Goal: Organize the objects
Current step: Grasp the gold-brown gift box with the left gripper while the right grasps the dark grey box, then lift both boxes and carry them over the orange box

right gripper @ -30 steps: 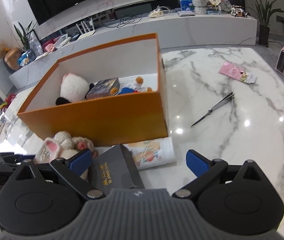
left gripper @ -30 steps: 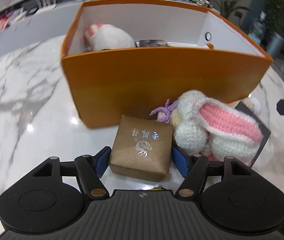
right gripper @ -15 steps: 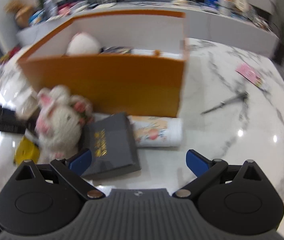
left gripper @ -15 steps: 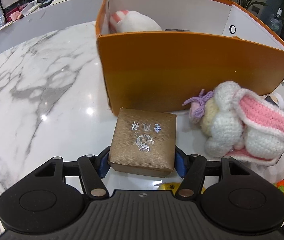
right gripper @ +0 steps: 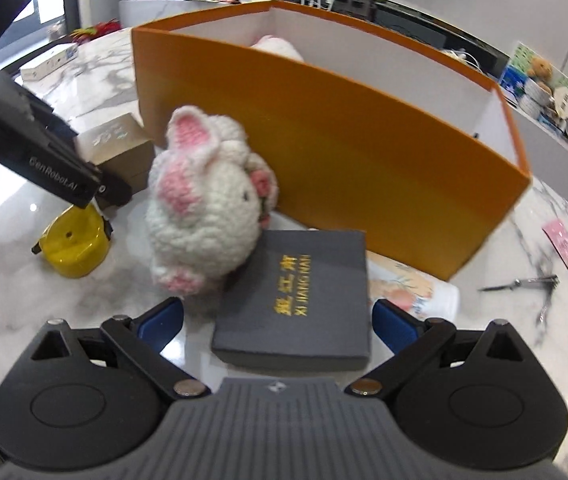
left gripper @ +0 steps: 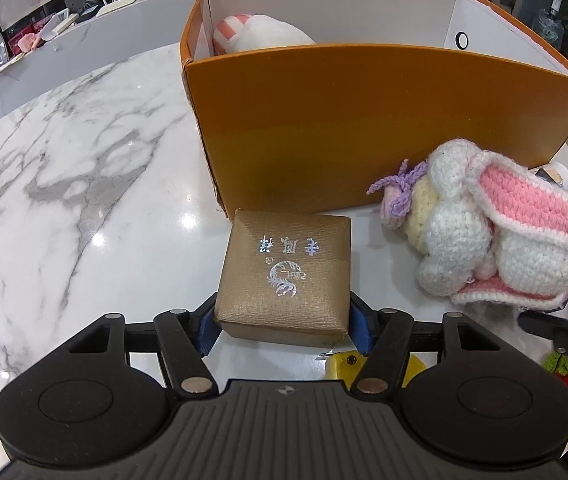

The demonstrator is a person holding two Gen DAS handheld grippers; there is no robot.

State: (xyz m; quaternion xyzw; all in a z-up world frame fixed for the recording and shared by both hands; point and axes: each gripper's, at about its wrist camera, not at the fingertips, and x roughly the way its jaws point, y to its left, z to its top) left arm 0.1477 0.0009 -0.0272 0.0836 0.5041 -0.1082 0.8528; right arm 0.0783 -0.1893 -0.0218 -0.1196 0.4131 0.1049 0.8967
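My left gripper [left gripper: 284, 320] is shut on a gold-brown gift box [left gripper: 285, 274], its blue pads pressed on both sides; the box also shows in the right wrist view [right gripper: 118, 146]. An open orange storage box [left gripper: 383, 120] stands just behind it, with a white plush [left gripper: 260, 34] inside. A crocheted white and pink bunny [left gripper: 495, 236] lies to the right, partly on a dark grey box [right gripper: 299, 292] with gold lettering. My right gripper [right gripper: 278, 320] is open, its jaws either side of that grey box without touching it.
A yellow tape measure [right gripper: 76, 244] lies under the left gripper. A white printed tube [right gripper: 419, 288] lies against the orange box [right gripper: 363, 152]. Scissors [right gripper: 523, 284] and a pink packet [right gripper: 567, 248] lie at the right. The marble table [left gripper: 64, 200] stretches left.
My left gripper closed on the gold box and carried it left, near the orange box's corner. My right gripper swung left and closer, so the grey box now sits between its open jaws.
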